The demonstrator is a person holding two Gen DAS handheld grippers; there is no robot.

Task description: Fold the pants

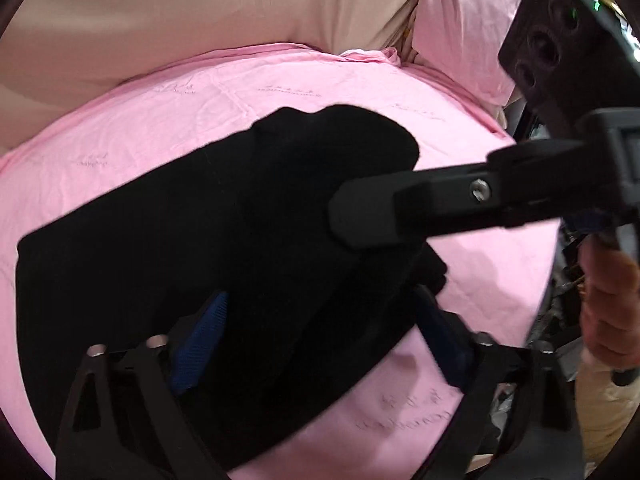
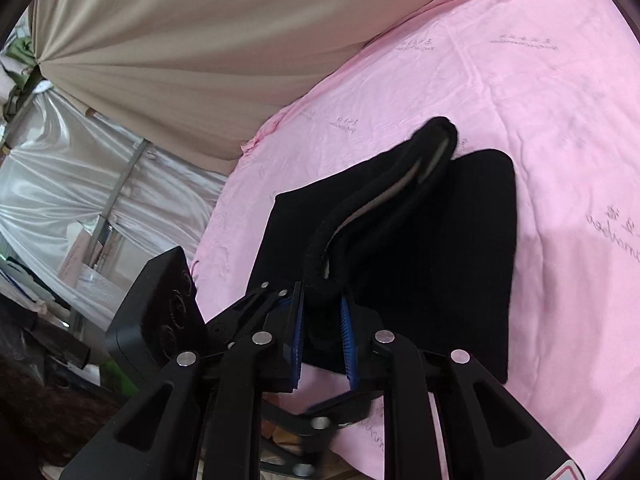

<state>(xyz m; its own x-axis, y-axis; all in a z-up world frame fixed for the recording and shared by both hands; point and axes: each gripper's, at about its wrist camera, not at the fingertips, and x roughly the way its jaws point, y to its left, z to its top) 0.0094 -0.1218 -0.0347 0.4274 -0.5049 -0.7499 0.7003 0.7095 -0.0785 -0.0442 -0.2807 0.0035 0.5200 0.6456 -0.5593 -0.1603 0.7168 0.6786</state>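
Observation:
Black pants (image 1: 240, 220) lie folded on the pink bed sheet (image 1: 200, 92). My left gripper (image 1: 320, 296) reaches over their near end. Its blue pads (image 1: 200, 340) stand wide apart, and a thick bundle of the fabric fills the gap between them. My right gripper (image 1: 360, 216) comes in from the right above the pants. In the right wrist view the pants (image 2: 460, 240) lie flat, with the waistband (image 2: 400, 184) raised in an arc that shows its pale lining. The right gripper (image 2: 322, 296) is shut on that band. The left gripper's black housing (image 2: 160, 312) sits at lower left.
A beige cloth (image 1: 200, 12) hangs behind the bed, and a pink pillow (image 1: 468, 20) lies at the far right. A person's hand (image 1: 608, 312) holds the right gripper's handle. Silver drapery (image 2: 60, 180) and clutter stand beyond the bed's left edge. The pink sheet (image 2: 520, 80) stretches past the pants.

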